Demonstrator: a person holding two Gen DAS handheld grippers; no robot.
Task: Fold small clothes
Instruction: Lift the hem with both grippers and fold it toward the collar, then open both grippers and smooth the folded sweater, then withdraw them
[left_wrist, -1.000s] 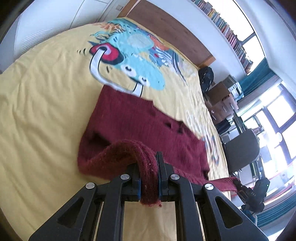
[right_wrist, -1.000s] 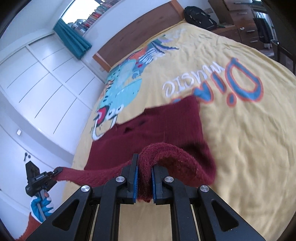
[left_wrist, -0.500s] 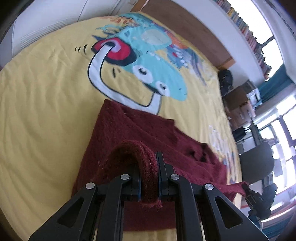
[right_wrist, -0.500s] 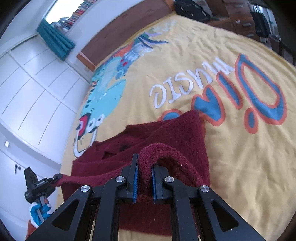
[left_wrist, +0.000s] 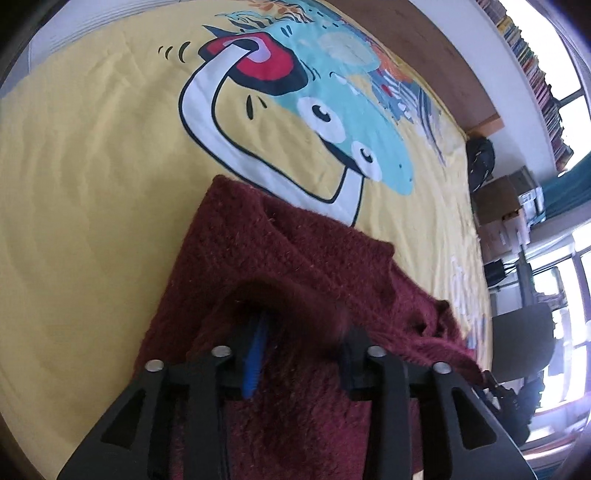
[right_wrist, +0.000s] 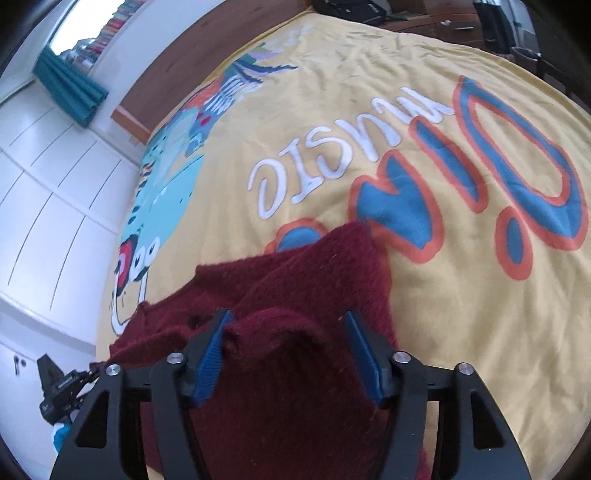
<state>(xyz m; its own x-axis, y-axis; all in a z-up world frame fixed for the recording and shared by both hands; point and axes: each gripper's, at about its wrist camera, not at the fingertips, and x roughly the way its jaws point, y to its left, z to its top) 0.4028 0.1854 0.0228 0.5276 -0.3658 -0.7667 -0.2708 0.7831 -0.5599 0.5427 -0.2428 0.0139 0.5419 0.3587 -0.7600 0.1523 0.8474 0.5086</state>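
Observation:
A small dark red knitted sweater (left_wrist: 295, 258) lies on the yellow printed bedspread (left_wrist: 92, 166), its near half folded over the far half. It also shows in the right wrist view (right_wrist: 314, 266). My left gripper (left_wrist: 301, 332) is open, its fingers spread around the folded-over edge, which drapes loosely between them. My right gripper (right_wrist: 284, 332) is open too, with a hump of the sweater's edge lying loose between its blue pads (right_wrist: 212, 350). The other gripper shows at the frame edge in each view.
The bedspread carries a cartoon print (left_wrist: 325, 92) and large lettering (right_wrist: 369, 155). A wooden headboard (left_wrist: 424, 44) is at the far end. White wardrobe doors (right_wrist: 44, 184) stand on one side; a chair (left_wrist: 524, 339) and furniture on the other.
Both grippers carried the sweater's near edge forward over its far half, lowered it, and have now opened, letting go of the fabric.

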